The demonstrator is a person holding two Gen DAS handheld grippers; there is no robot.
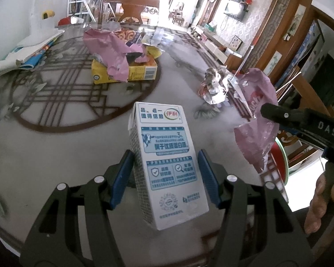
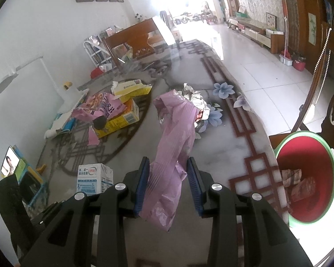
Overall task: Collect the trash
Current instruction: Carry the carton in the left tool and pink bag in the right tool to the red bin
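Your right gripper point(image 2: 168, 183) clasps a pink bag point(image 2: 173, 133) — the red bin point(image 2: 309, 178) sits low to its right. Your left gripper point(image 1: 164, 178) straddles the upright carton point(image 1: 167, 162), unclenched.

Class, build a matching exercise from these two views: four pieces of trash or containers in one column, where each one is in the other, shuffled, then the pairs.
Column 1
1. milk carton
2. pink plastic bag
3. crumpled foil wrapper
4. red bin

Column 2
A. beside the table's edge, scraps inside
B. between the left gripper's fingers
C. lying on the table
D. between the right gripper's fingers

Pairs: 1-B, 2-D, 3-C, 4-A
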